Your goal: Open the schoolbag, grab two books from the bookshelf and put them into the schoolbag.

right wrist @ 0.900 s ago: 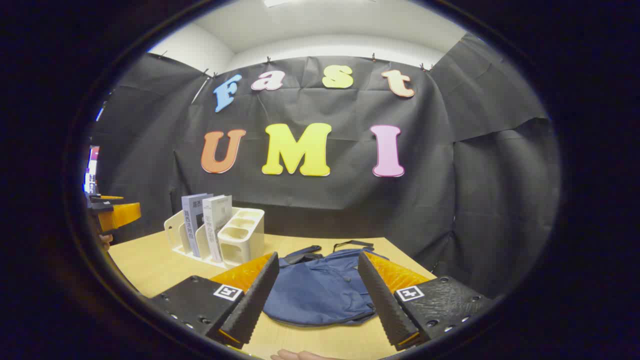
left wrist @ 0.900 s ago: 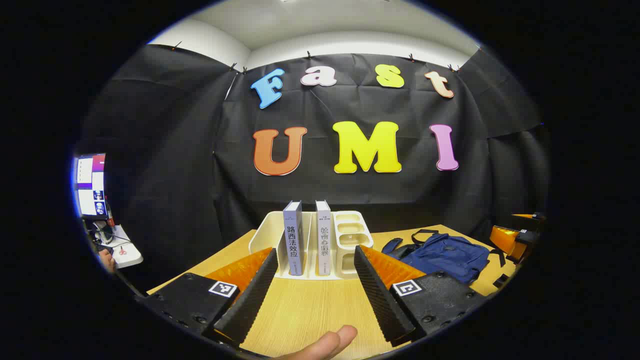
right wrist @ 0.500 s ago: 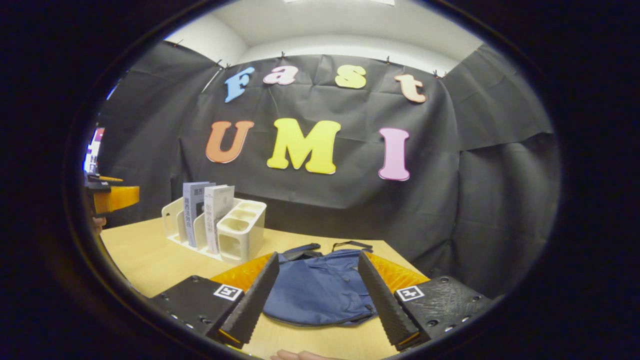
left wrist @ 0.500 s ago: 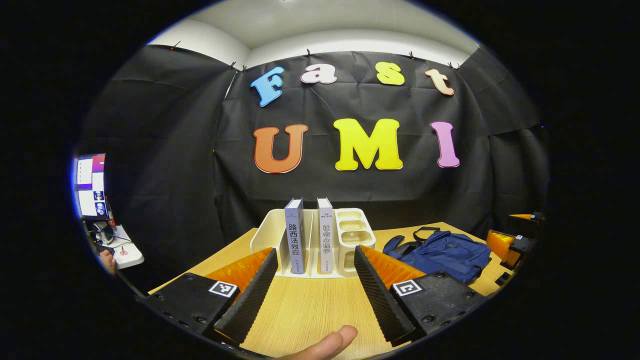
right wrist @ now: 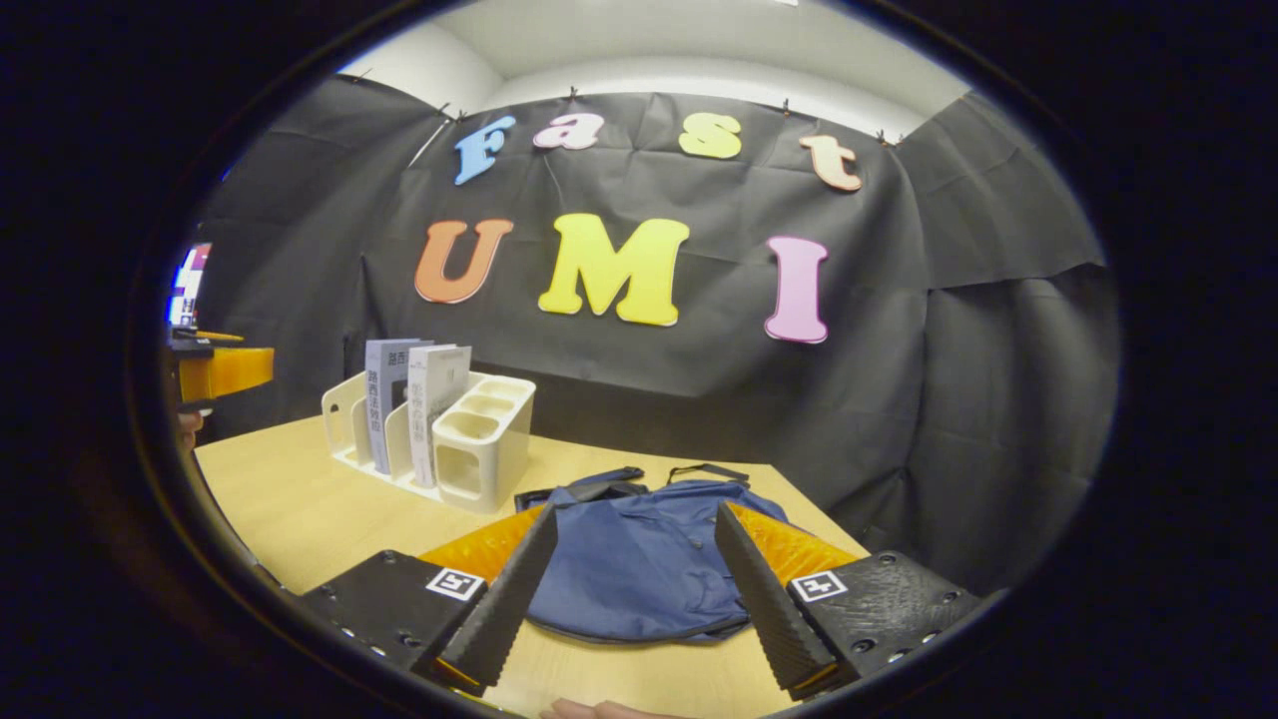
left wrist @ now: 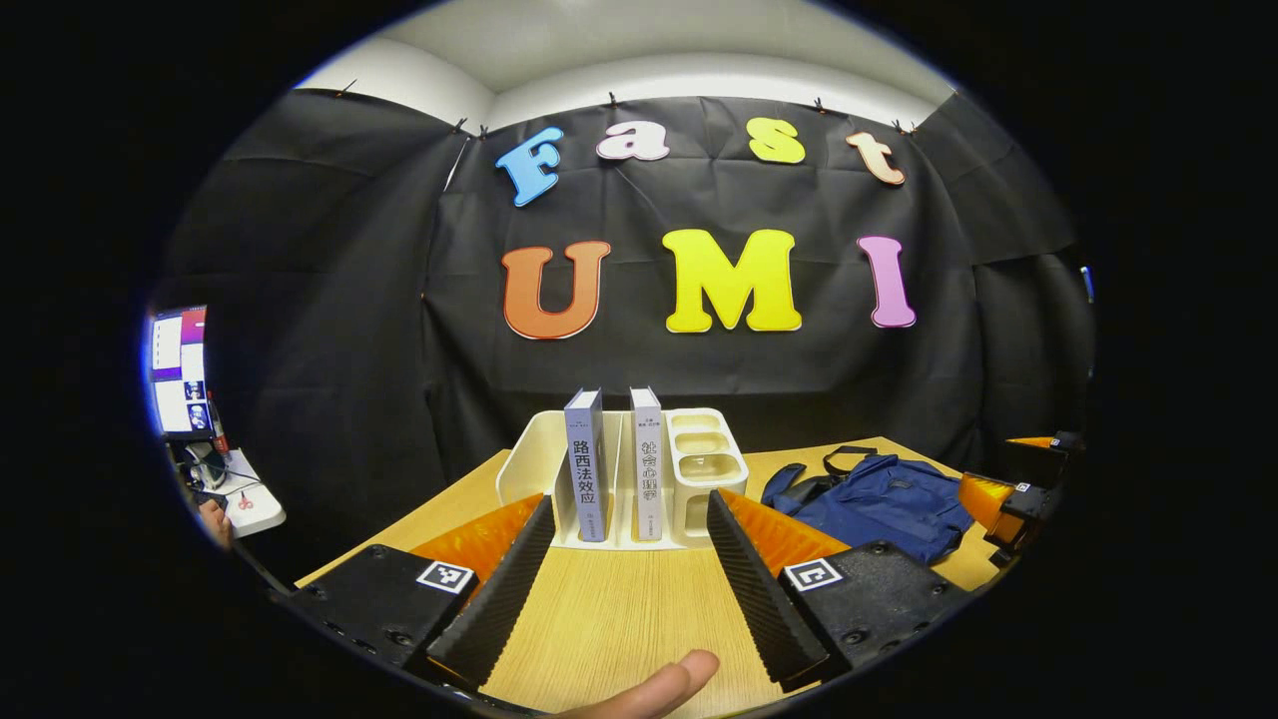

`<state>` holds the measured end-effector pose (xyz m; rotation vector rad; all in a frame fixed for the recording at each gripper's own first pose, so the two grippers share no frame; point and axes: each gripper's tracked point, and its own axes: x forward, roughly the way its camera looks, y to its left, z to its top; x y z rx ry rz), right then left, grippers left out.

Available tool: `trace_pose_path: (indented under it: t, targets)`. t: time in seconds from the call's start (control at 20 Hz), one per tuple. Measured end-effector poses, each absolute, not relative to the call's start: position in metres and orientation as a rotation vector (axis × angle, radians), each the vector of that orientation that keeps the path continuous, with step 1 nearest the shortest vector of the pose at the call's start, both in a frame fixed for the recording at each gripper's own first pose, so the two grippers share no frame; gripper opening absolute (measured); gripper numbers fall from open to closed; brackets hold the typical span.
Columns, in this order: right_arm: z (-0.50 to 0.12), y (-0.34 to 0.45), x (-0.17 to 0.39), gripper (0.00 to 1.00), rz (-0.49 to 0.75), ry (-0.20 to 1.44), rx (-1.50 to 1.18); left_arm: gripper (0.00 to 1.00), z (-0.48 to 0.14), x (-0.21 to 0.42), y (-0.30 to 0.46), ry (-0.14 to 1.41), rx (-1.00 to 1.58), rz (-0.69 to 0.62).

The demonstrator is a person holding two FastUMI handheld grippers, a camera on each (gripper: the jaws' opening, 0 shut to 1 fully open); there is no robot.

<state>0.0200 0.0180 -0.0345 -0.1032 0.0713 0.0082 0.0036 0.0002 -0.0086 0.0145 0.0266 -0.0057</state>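
Left tool spread wide, empty, above wooden surface. Right tool likewise, over one blue fabric schoolbag. Two upright books, grey-blue and white, in cream plastic bookshelf.

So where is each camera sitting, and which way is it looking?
Left gripper view: rides the left gripper, faces the white bookshelf holding two books; its open fingers and a fingertip show.
Right gripper view: rides the right gripper, faces the blue schoolbag; its open fingers show.
Shared: bookshelf, books, schoolbag, wooden table, and each other's gripper at the edge.
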Motion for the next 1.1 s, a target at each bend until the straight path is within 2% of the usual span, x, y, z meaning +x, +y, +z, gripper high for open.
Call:
trace_pose_path:
  t: [0.1,0.2,0.6,0.8,1.0,1.1]
  targets:
    - [-0.045,0.029,0.028,0.98,0.021,0.098,-0.122,0.96,-0.010,0.004,-0.001,0.027,0.020,-0.006]
    - [-0.060,0.040,0.038,0.96,0.037,0.136,-0.152,0.96,-0.009,0.003,0.000,0.025,0.032,-0.003]
    - [-0.122,0.105,0.077,0.98,0.128,0.308,-0.284,0.97,-0.014,0.010,0.006,0.036,0.045,0.017]
    - [-0.157,0.111,0.093,0.95,0.091,0.368,-0.454,0.97,-0.022,0.015,0.015,0.069,0.024,0.030]
    - [-0.179,0.106,0.101,0.98,0.045,0.418,-0.548,0.97,-0.026,0.018,0.018,0.083,0.016,0.038]
    - [-0.180,0.097,0.113,0.94,-0.011,0.419,-0.596,0.97,-0.027,0.019,0.017,0.089,0.009,0.032]
